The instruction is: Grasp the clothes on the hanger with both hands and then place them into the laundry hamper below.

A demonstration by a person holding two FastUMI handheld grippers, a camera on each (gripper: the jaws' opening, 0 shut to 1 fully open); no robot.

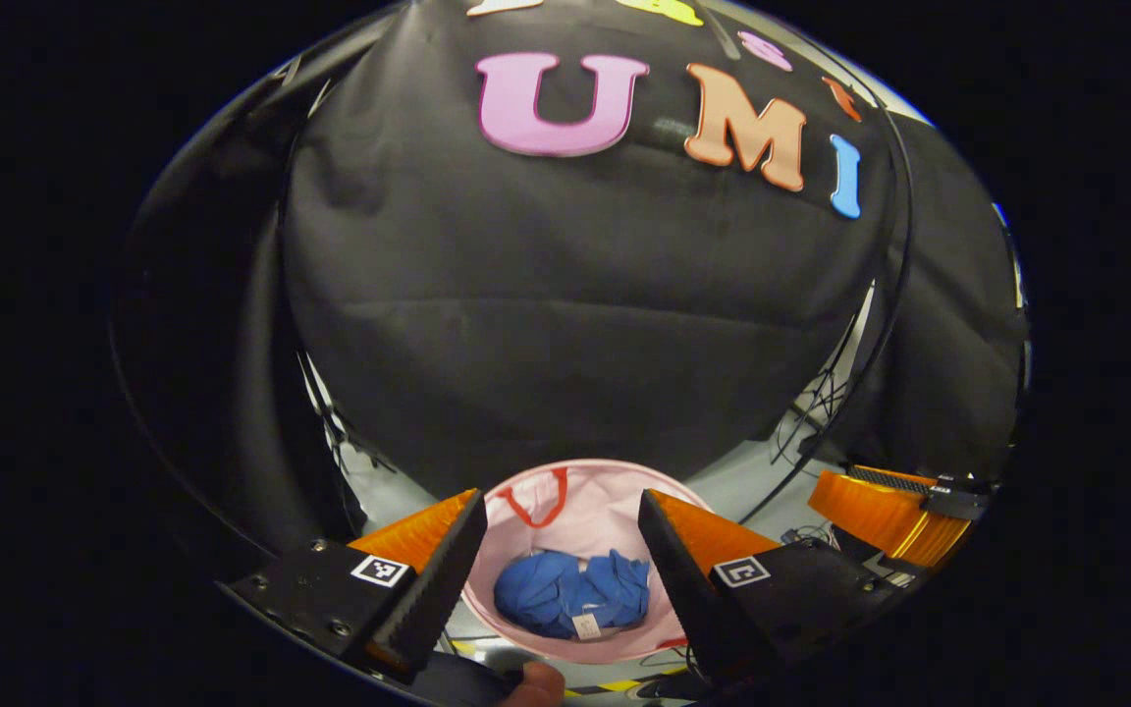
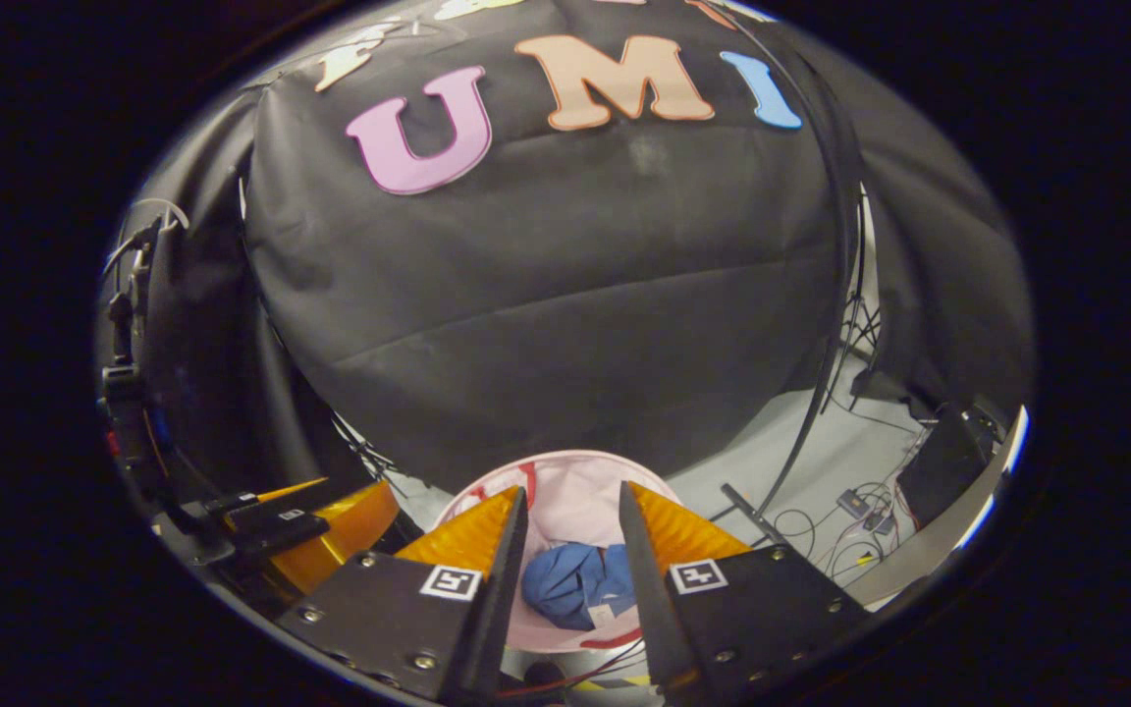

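Pink fabric forms the laundry hamper, standing on a pale grey floor against the black cloth wall. Blue clothes lie crumpled inside it, below and ahead of both grippers. Left gripper and right gripper hang released, fingers apart, holding nothing. Cables trail right of the right gripper.

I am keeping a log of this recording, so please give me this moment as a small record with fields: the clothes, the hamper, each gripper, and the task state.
clothes: blue garment, crumpled, lying inside the hamper
hamper: pink laundry hamper, open top, standing on the floor below both grippers
left gripper: left gripper open, holding nothing, above the hamper
right gripper: right gripper open, holding nothing, above the hamper
backdrop: black cloth wall behind the hamper
floor: cables lying to one side
task state: garment appears already placed in the hamper
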